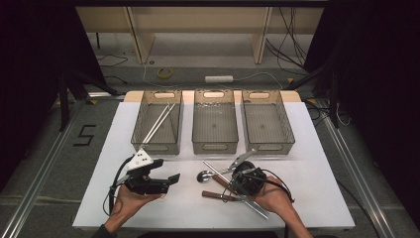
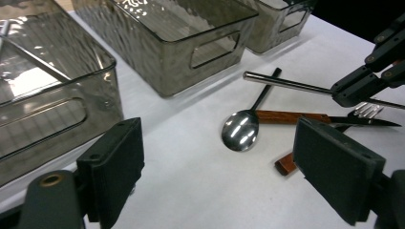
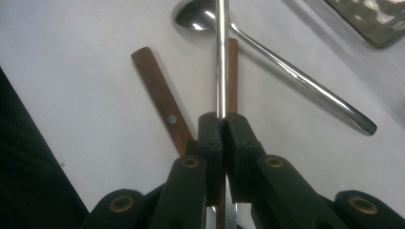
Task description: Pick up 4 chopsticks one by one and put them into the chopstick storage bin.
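We pinch one steel chopstick (image 3: 220, 57) in the closed right tool (image 3: 223, 125), likely bound for the left bin (image 1: 156, 147) holding similar sticks, while the left tool (image 2: 219, 167) waits open.

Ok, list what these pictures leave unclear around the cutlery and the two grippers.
- Right gripper view: the far end of the metal rod held by the right gripper is cut off by the top edge.
- High view: the pile under the right gripper is partly covered by it.
- Left gripper view: the fork sits behind the right gripper; only its tines show.
- High view: the rods in the left bin are too thin to identify.
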Tool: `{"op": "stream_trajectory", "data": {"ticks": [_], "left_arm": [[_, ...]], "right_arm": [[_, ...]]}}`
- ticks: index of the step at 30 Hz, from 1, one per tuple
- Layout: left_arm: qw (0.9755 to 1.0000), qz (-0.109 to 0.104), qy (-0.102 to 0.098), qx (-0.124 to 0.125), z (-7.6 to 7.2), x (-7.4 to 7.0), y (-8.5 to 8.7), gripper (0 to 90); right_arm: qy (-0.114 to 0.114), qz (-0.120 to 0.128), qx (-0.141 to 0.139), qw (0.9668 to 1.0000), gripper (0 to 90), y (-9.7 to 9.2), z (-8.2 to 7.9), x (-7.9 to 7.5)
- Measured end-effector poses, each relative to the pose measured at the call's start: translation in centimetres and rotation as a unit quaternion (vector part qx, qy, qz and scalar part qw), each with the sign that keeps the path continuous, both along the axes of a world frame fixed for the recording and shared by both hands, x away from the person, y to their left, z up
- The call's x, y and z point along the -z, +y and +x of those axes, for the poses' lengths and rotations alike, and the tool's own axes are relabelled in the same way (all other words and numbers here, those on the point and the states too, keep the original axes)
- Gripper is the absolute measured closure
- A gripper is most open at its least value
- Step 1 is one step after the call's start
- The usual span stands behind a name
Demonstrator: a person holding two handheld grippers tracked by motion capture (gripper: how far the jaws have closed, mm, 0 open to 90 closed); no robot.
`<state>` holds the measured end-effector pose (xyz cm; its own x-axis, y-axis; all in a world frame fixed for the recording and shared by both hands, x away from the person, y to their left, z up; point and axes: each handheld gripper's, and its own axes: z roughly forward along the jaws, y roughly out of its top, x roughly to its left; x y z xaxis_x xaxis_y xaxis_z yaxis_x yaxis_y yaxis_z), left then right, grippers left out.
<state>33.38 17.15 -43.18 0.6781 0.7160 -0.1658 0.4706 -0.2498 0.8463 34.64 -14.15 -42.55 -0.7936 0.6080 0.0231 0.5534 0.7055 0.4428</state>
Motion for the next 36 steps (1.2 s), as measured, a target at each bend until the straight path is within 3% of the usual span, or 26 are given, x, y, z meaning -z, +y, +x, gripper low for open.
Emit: {"op": "stream_trajectory", "data": {"ticks": [9,17,21,28,36], "left_arm": [[0.9991,0.017,0.004,0.039,-0.2,0.2,-1.4,16.5],[0.9962,0.050,-0.002,0.071,-0.6,0.4,-2.6,16.2],[0.9937,0.067,-0.009,0.090,-0.8,0.5,-3.1,16.2],[0.9878,0.090,-0.003,0.127,-1.3,0.8,-4.1,16.8],[0.9783,0.131,-0.007,0.160,-1.8,1.2,-4.8,22.4]], "right_arm": [[0.002,-0.007,-0.049,0.9988,86.5,1.1,-0.7,-0.1],[0.005,-0.013,-0.090,0.9958,86.5,2.2,-1.4,0.1],[0.013,-0.017,-0.100,0.9947,86.5,2.7,-1.7,0.2],[0.012,-0.020,-0.127,0.9916,86.5,3.3,-2.2,0.1],[0.015,-0.024,-0.153,0.9878,86.6,3.9,-2.8,0.0]]}}
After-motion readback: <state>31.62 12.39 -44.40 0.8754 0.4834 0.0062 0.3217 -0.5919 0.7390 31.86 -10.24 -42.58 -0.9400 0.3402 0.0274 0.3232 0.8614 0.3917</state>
